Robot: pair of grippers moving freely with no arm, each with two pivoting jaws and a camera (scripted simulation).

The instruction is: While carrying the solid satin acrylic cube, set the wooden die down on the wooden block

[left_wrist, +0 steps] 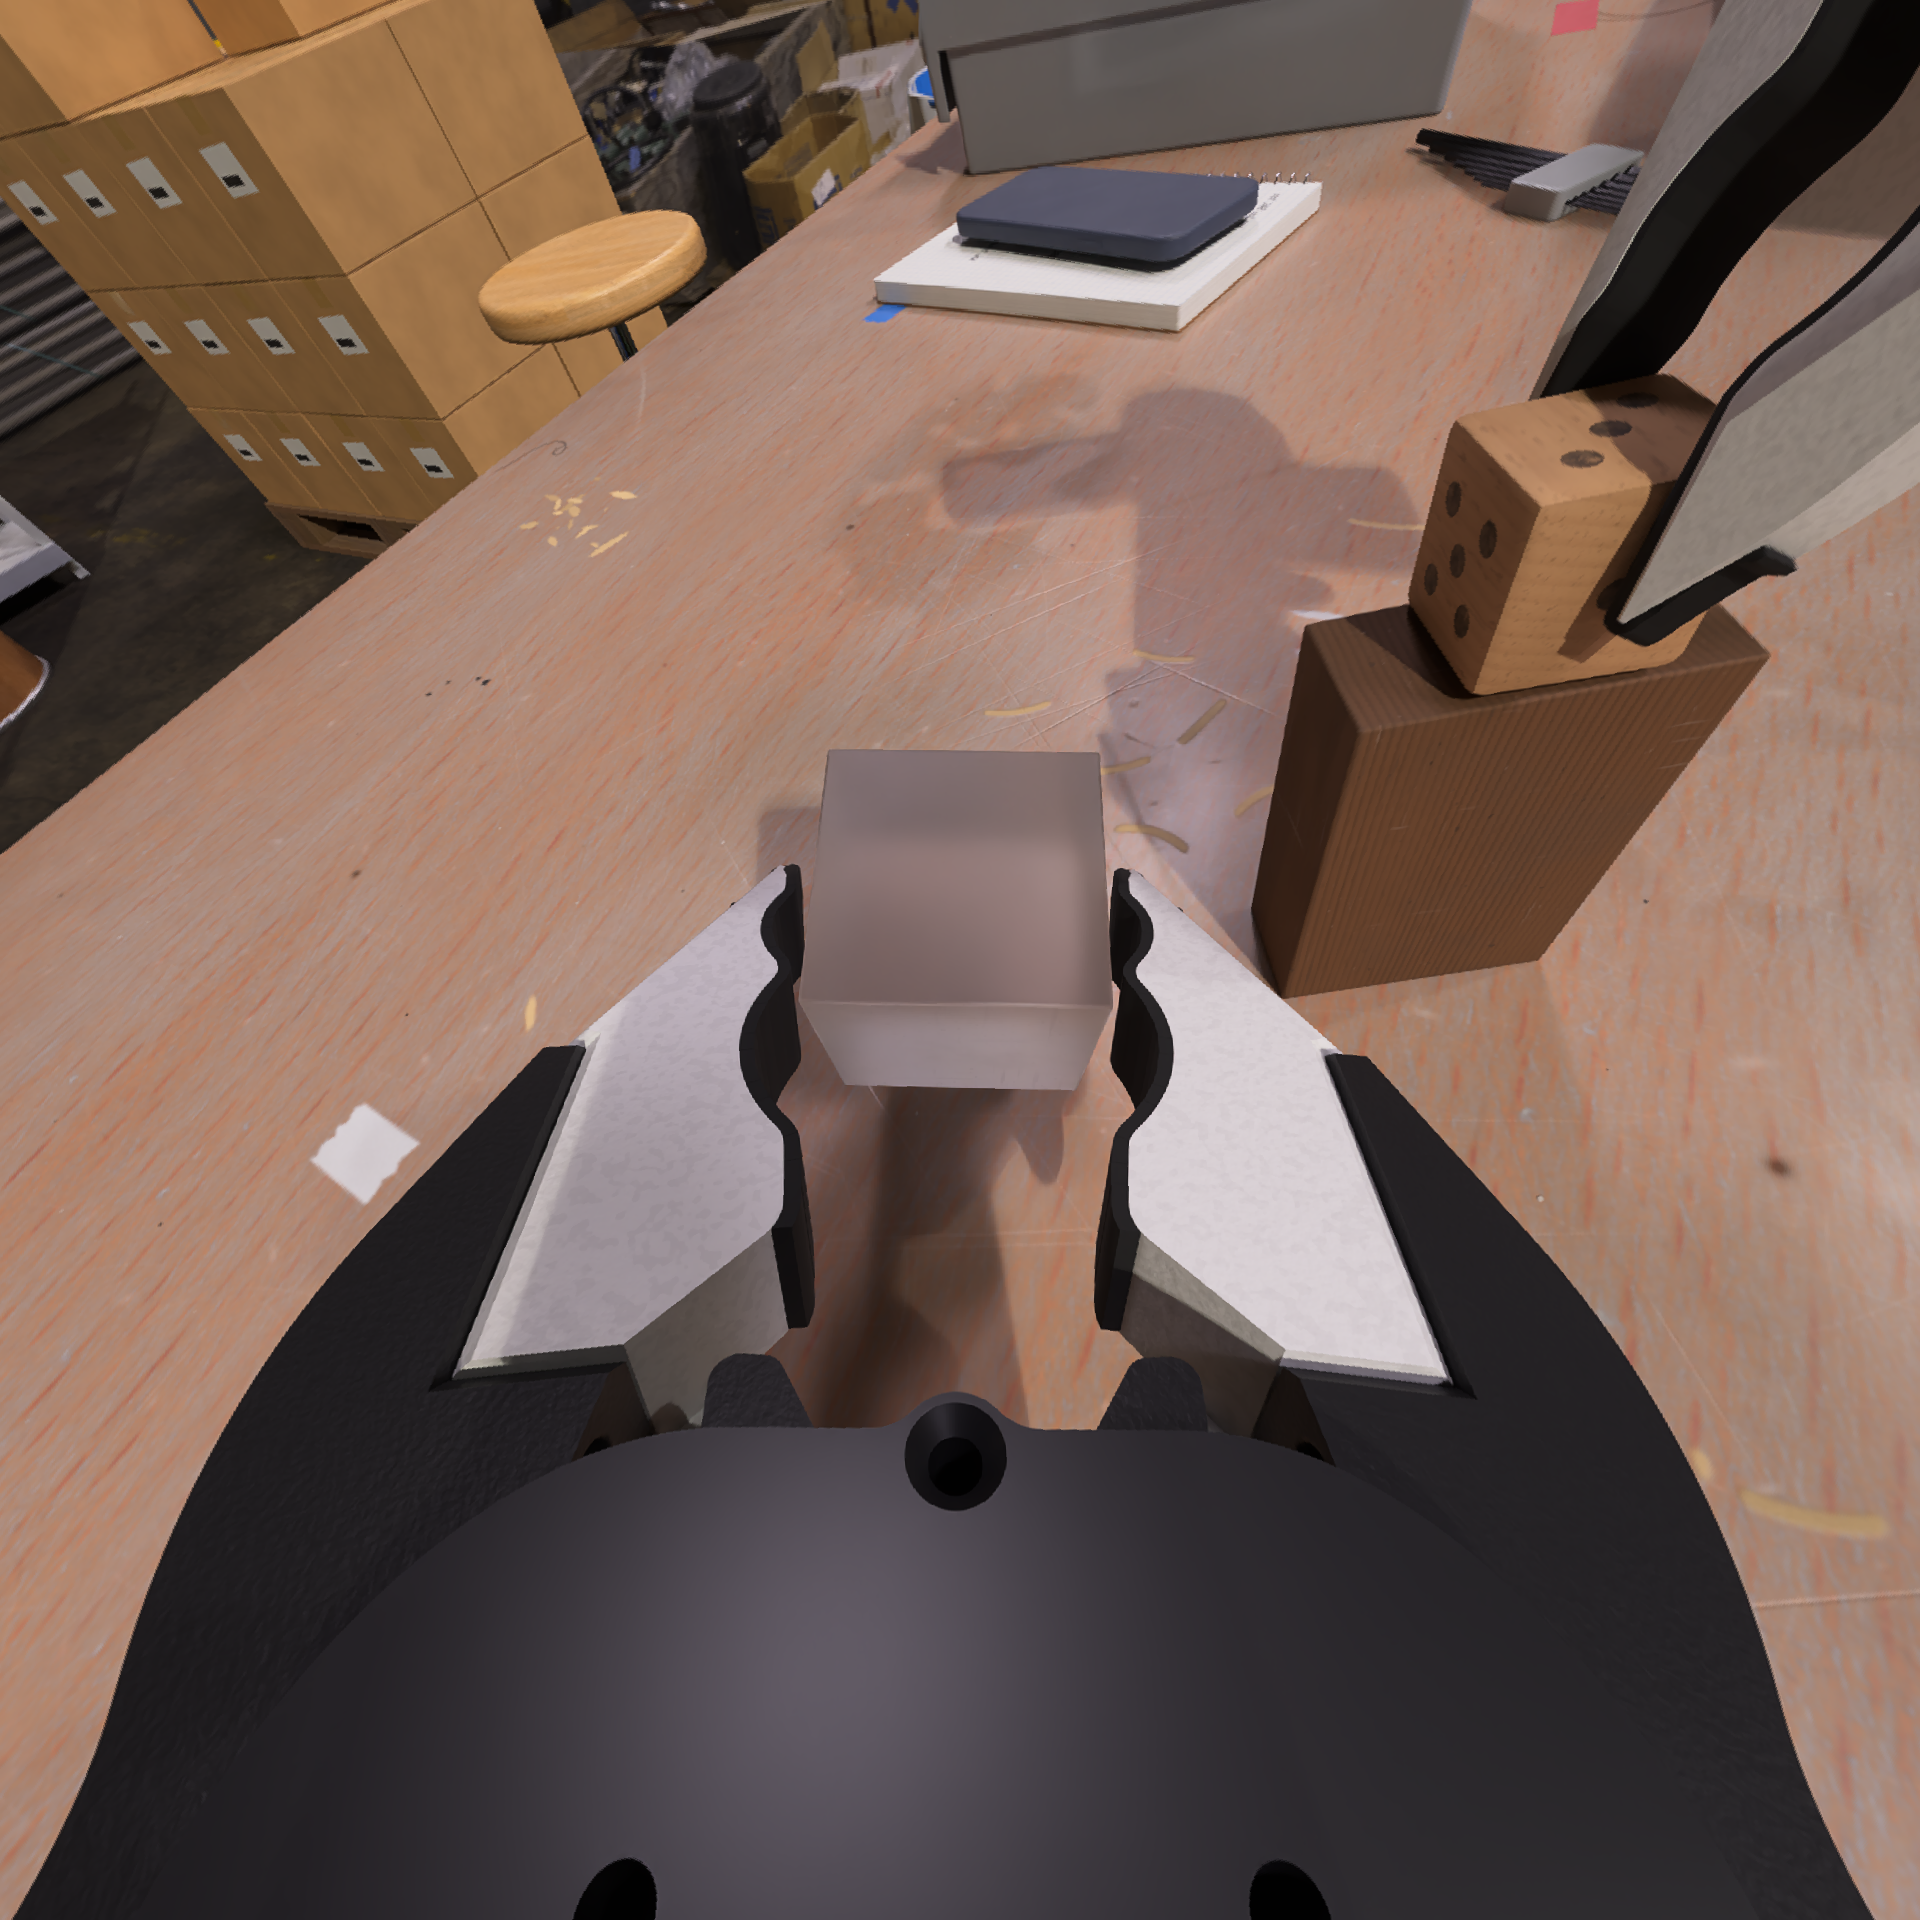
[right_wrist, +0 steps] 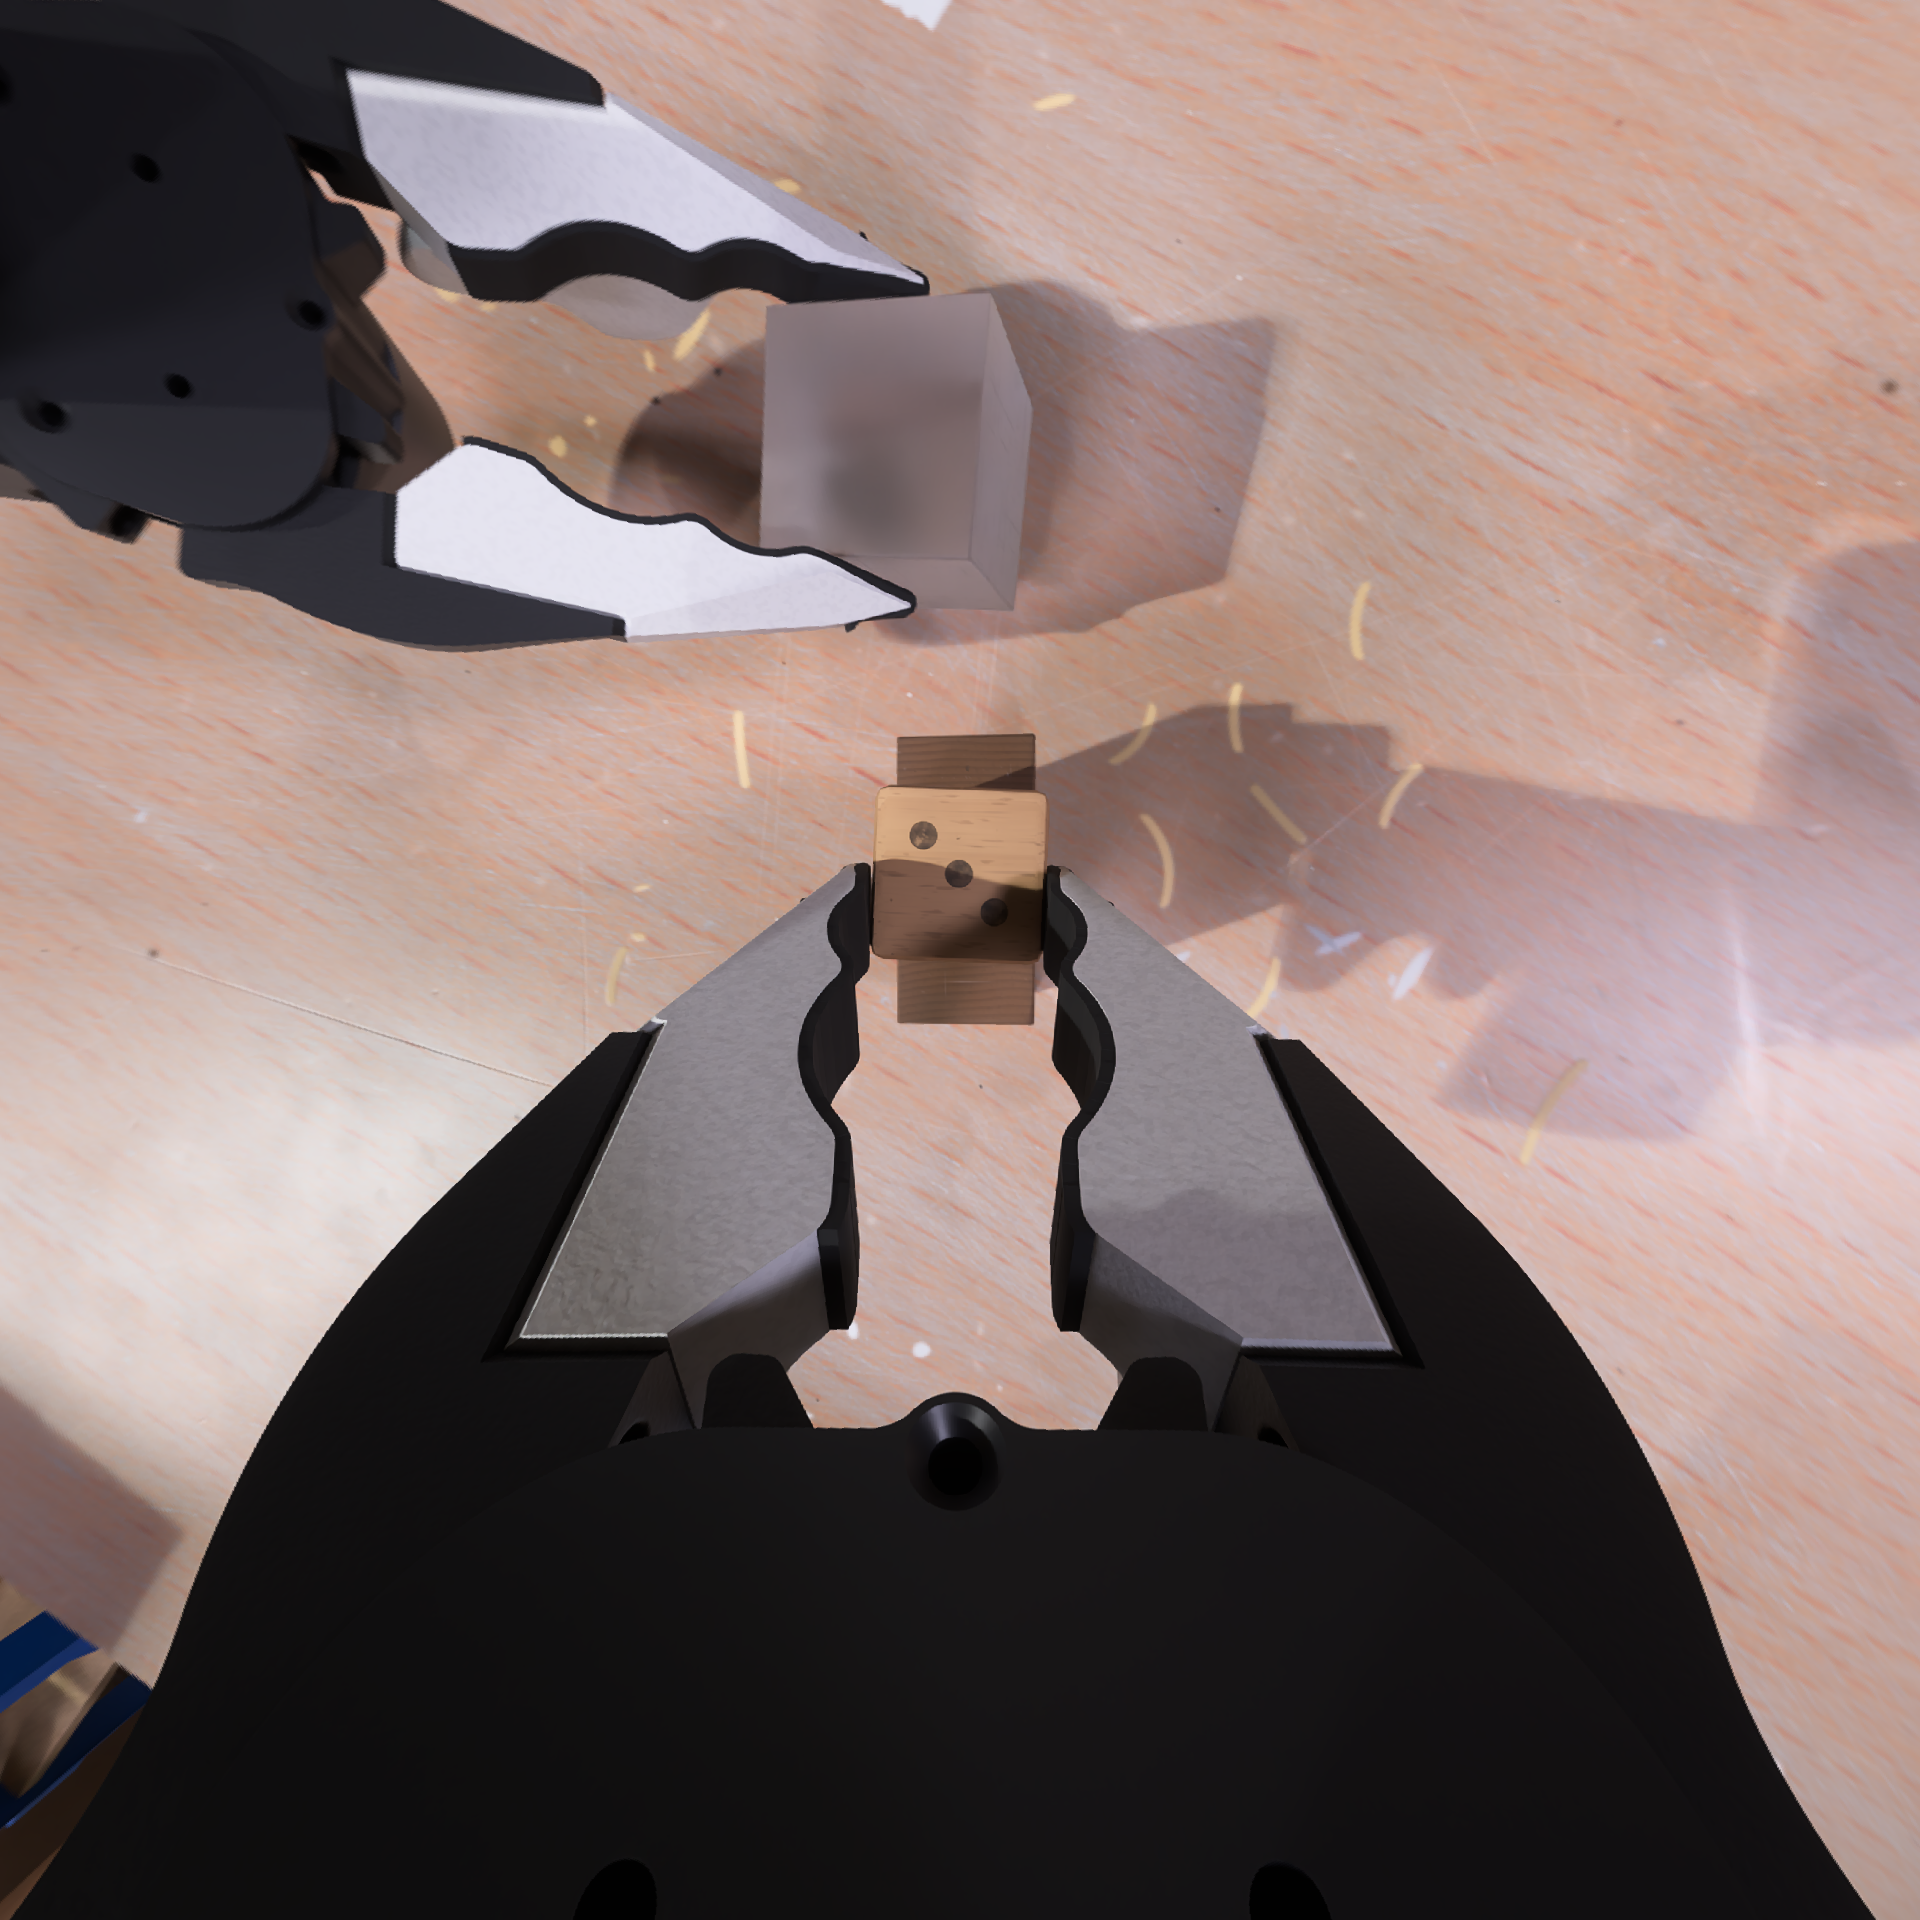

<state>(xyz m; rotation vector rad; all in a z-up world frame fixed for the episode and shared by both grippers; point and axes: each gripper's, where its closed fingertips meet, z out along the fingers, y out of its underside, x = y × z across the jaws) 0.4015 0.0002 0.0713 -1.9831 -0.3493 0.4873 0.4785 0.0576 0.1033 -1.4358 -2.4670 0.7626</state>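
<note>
My left gripper [left_wrist: 956, 904] is shut on the frosted satin acrylic cube [left_wrist: 961, 831] and holds it above the table; it also shows in the right wrist view [right_wrist: 909, 442] with the cube [right_wrist: 883, 436]. My right gripper [right_wrist: 956, 896] is shut on the wooden die [right_wrist: 956, 852], three pips up, straight over the dark wooden block [right_wrist: 966, 992]. In the left wrist view the die [left_wrist: 1527, 540] is slightly tilted at the block's [left_wrist: 1455, 831] top face, with a right finger [left_wrist: 1766, 457] on it. I cannot tell whether die and block touch.
A white notepad [left_wrist: 1101, 270] with a dark blue pad [left_wrist: 1107, 213] lies farther back, before a grey box [left_wrist: 1195, 83]. A black and silver tool [left_wrist: 1548, 171] lies at the back right. The table edge runs along the left, with a wooden stool [left_wrist: 592, 275] and cardboard boxes [left_wrist: 291, 260] beyond it.
</note>
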